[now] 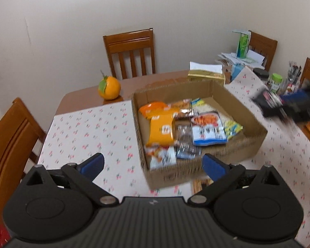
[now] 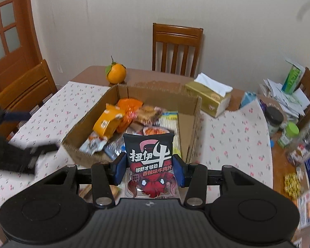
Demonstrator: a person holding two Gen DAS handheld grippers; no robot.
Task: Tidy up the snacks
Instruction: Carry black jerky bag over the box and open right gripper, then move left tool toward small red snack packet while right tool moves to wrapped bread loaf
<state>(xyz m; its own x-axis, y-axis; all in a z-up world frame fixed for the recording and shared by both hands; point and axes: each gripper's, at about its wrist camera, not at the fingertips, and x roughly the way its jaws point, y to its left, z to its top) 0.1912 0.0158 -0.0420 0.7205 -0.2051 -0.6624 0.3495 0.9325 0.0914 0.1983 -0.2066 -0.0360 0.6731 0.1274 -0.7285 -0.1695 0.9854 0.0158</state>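
An open cardboard box (image 1: 256,128) sits on the flowered tablecloth and holds several snack packets, among them an orange packet (image 1: 161,130) and a blue-and-white one (image 1: 206,130). My left gripper (image 1: 153,163) hangs open just before the box's near wall, with nothing between its blue pads. My right gripper (image 2: 149,165) is shut on a black beef-snack packet (image 2: 148,150), held upright in front of the box (image 2: 196,124). In the left wrist view the right gripper (image 1: 289,105) shows as a blur at the right. The left gripper (image 2: 20,132) appears blurred at the left of the right wrist view.
An orange fruit (image 1: 109,87) stands on the bare wood behind the cloth. A gold tissue box (image 2: 210,97) lies behind the cardboard box. Jars (image 2: 287,134), papers and clutter fill the right side. Wooden chairs (image 1: 132,51) surround the table.
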